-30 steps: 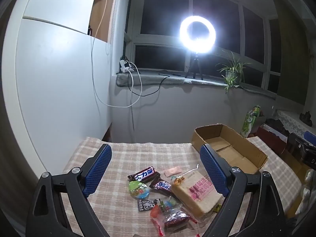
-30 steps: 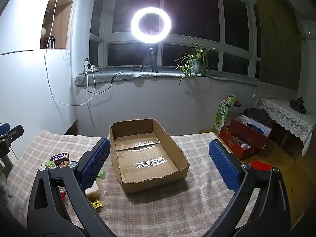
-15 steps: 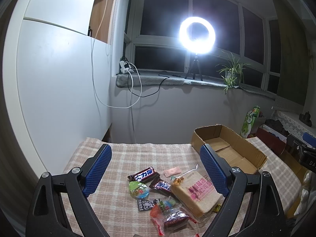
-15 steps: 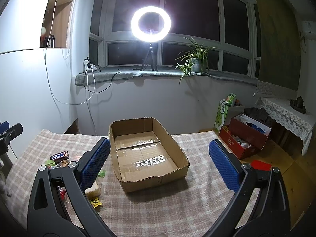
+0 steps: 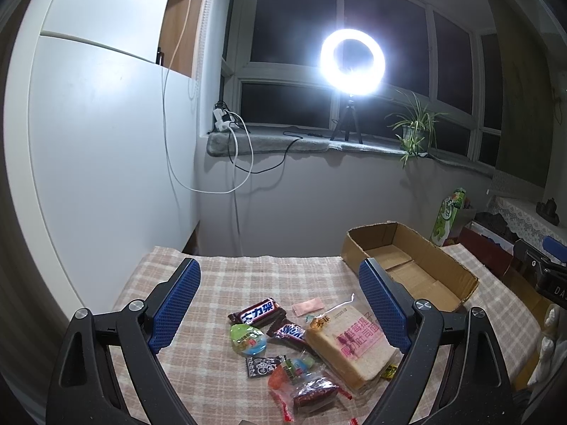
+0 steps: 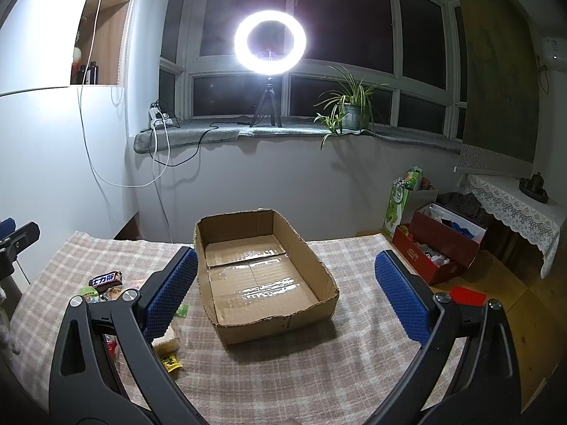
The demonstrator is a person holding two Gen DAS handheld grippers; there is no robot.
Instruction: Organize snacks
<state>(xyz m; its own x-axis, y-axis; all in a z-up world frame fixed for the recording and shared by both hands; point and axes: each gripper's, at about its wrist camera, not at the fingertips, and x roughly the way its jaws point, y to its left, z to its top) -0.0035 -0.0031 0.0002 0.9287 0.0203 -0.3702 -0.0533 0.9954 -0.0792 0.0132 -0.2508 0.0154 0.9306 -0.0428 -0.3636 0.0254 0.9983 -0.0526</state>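
Left gripper (image 5: 280,304), jaws spread wide and holding nothing, hangs above the loose snack pile at the near end of the checked tablecloth (image 5: 219,283). Nearest lie a clear packet of red sweets (image 5: 312,391) and a small black sachet (image 5: 264,366); next the bagged bread slices (image 5: 351,343), a round green jelly cup (image 5: 248,338) and two chocolate bars (image 5: 257,313), all touching or overlapping. Right gripper (image 6: 283,290), likewise spread and empty, is poised over the cardboard box (image 6: 329,294), which stands open and bare just beyond the pile. Judged step: first pick. A clean start would take an outlying item such as the farther chocolate bar, closing across its narrow width, since overlapped packets may drag neighbours. Farthest: ring light (image 6: 270,42) on the sill.
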